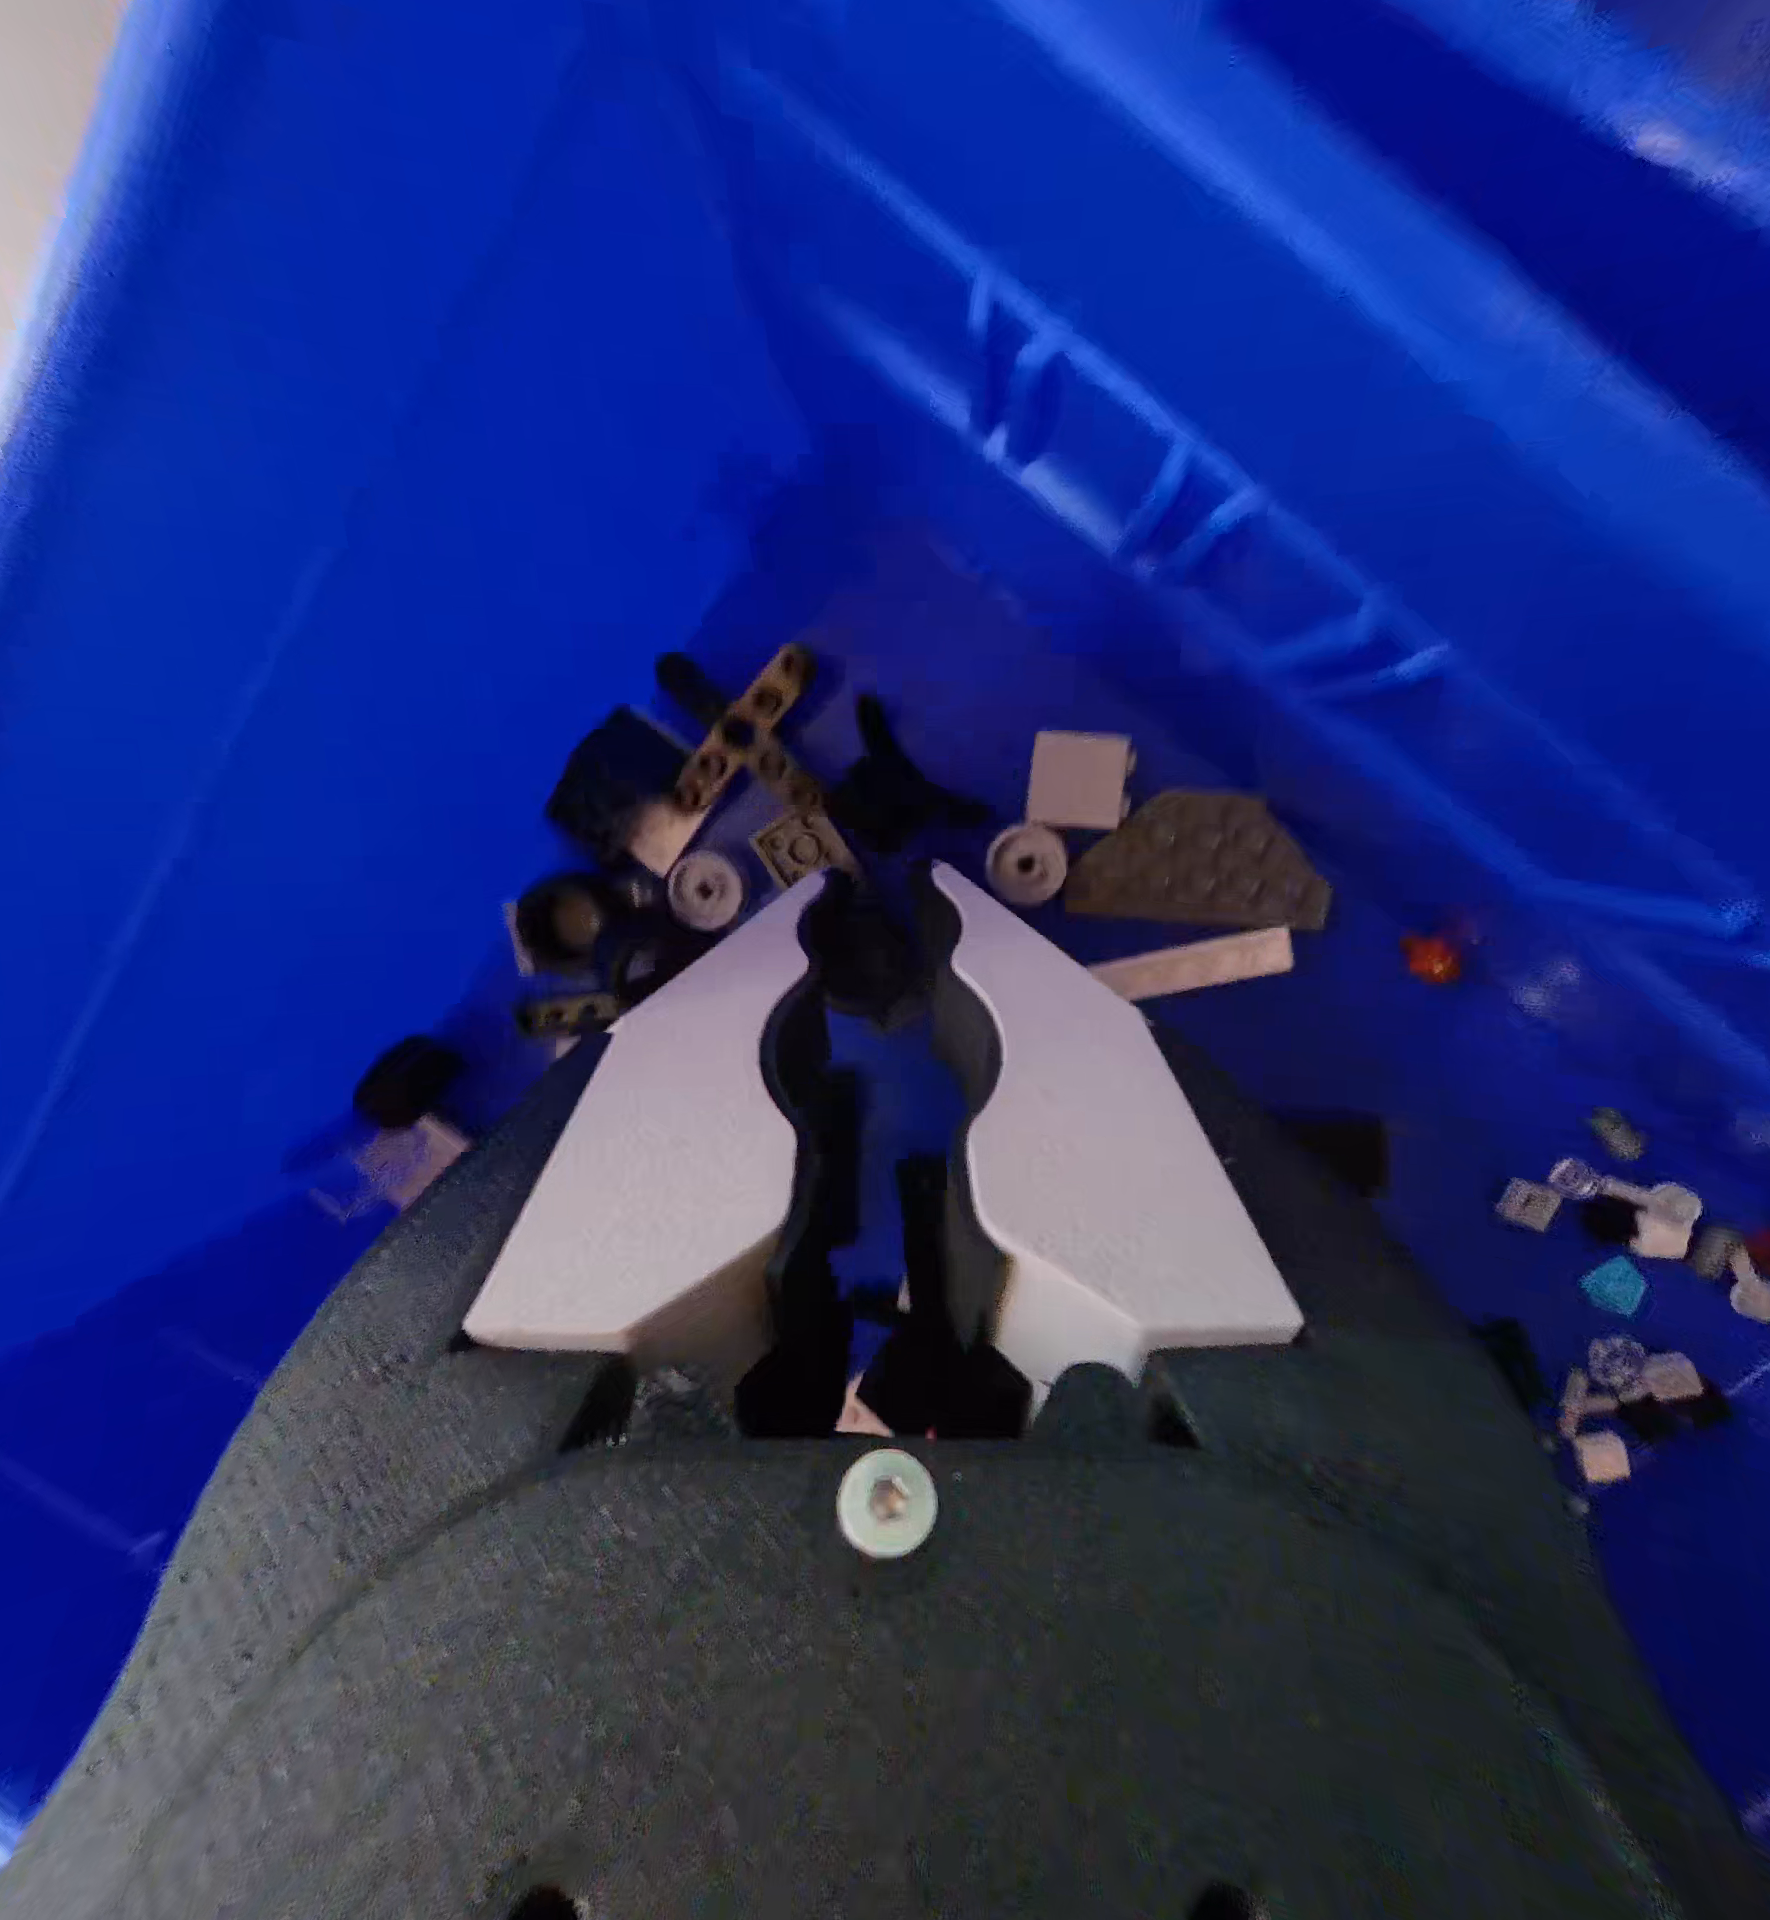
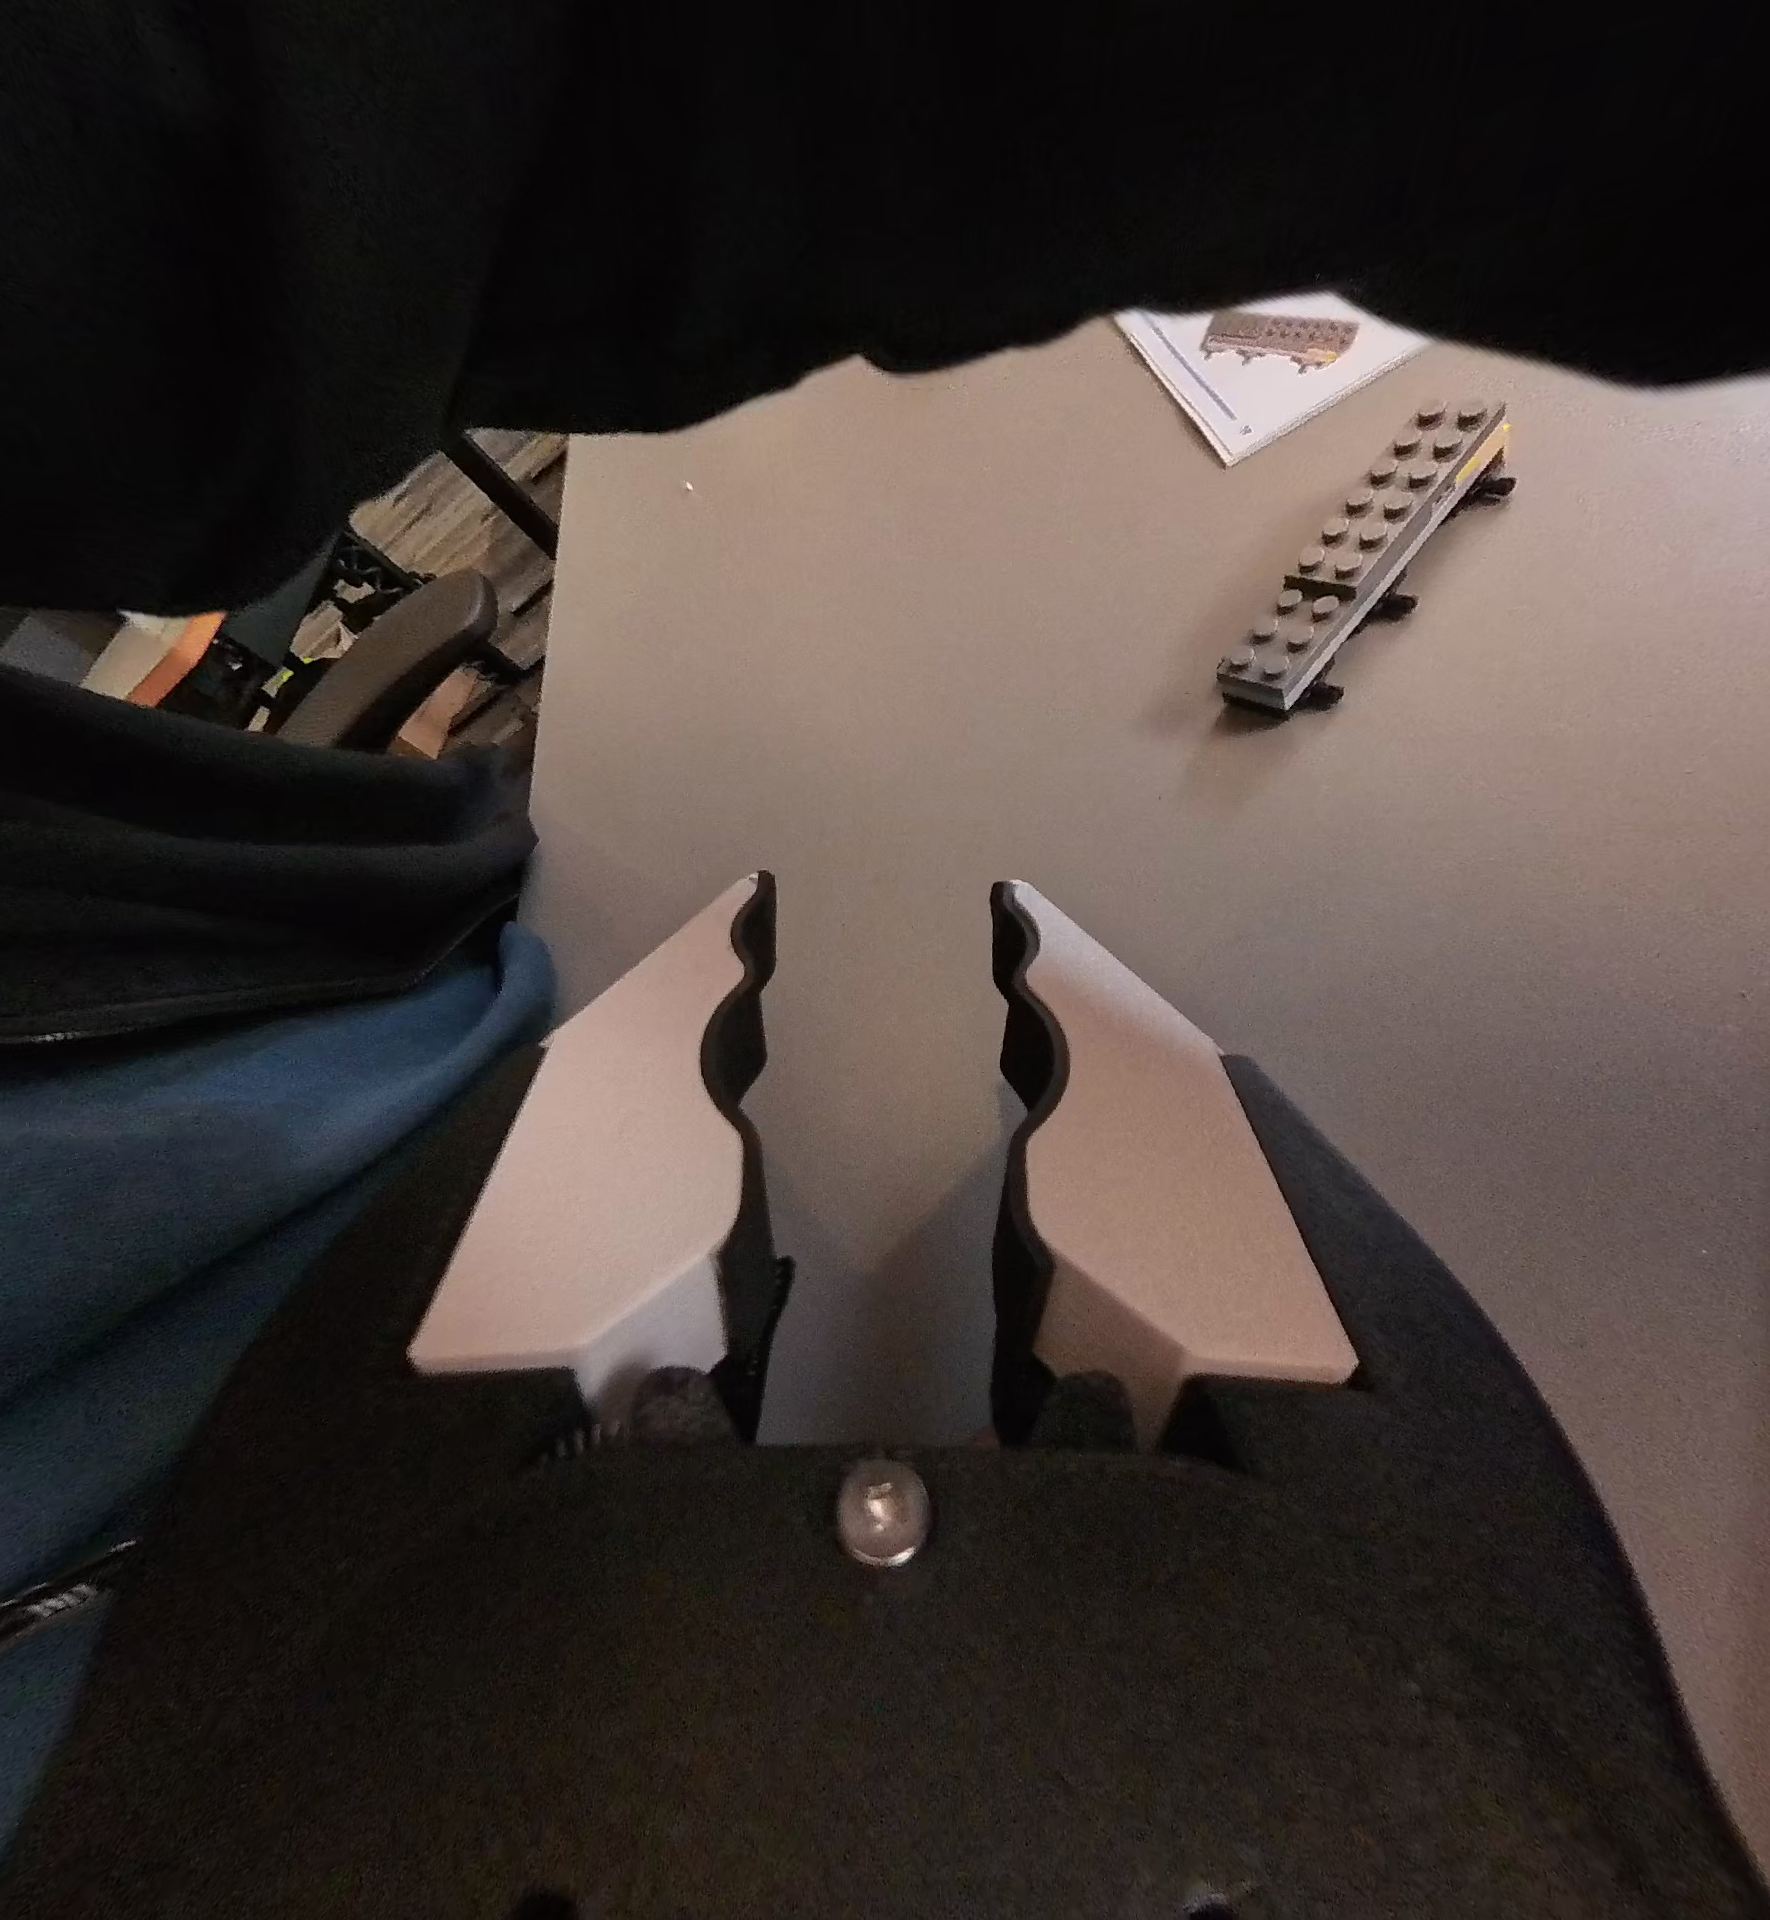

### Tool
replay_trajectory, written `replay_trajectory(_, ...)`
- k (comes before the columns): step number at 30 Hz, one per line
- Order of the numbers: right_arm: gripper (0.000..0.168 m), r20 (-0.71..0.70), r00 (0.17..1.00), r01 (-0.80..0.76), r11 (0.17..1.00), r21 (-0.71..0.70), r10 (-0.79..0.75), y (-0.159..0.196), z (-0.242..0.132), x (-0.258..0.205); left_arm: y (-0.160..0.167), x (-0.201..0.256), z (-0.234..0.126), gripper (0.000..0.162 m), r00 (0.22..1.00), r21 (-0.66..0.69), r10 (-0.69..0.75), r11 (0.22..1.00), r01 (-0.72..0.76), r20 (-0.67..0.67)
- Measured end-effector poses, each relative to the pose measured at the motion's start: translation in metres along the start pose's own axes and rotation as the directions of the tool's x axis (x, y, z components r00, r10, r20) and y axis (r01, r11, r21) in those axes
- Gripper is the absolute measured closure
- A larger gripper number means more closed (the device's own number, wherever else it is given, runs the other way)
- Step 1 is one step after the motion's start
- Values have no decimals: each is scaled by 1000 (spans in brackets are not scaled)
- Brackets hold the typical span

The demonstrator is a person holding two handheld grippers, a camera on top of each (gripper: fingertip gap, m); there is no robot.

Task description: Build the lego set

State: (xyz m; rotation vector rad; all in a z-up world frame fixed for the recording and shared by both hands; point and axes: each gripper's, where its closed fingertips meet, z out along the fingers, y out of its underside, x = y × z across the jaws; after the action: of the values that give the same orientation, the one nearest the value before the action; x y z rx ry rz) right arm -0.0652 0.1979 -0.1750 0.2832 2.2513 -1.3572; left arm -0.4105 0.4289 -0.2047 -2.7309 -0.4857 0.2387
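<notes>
My left gripper (image 1: 881, 888) reaches into a blue bin (image 1: 445, 520). Its jaws stand nearly together, closed on a small black round piece (image 1: 865, 966). Loose Lego pieces lie around the tips: a tan cross-shaped plate (image 1: 746, 743), a dark grey wedge plate (image 1: 1198, 862), a white tile (image 1: 1078, 774) and two grey round pieces (image 1: 1024, 862). My right gripper (image 2: 881, 891) is open and empty, held over a grey table (image 2: 860, 675). A long dark grey studded assembly (image 2: 1364, 561) lies on the table, far right of the right gripper.
Several small pieces (image 1: 1629, 1247) lie at the bin's right side, with a small red piece (image 1: 1432, 951) farther back. An instruction booklet (image 2: 1265, 384) lies behind the assembly. A person's black sleeve (image 2: 860, 156) covers the top and blue trousers (image 2: 185, 1195) fill the left.
</notes>
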Motion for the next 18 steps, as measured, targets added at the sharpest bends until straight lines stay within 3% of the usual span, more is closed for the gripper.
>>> replay_trajectory(11, 126, 5, 1000, -11, 1000, 7, 11, -1, -1, 0, 6, -21, -23, 144, 994, 41, -94, 995, 92, 55)
replay_trajectory(15, 126, 3, 1000, -5, 1000, 4, 5, -1, 0, 0, 2, -23, -17, 140, 993, 72, -109, 992, 105, 53)
replay_trajectory(18, 126, 2, 1000, -3, 1000, 3, 3, 0, 0, 0, 14, -14, -4, 138, 992, 4, -123, 992, 123, 14)
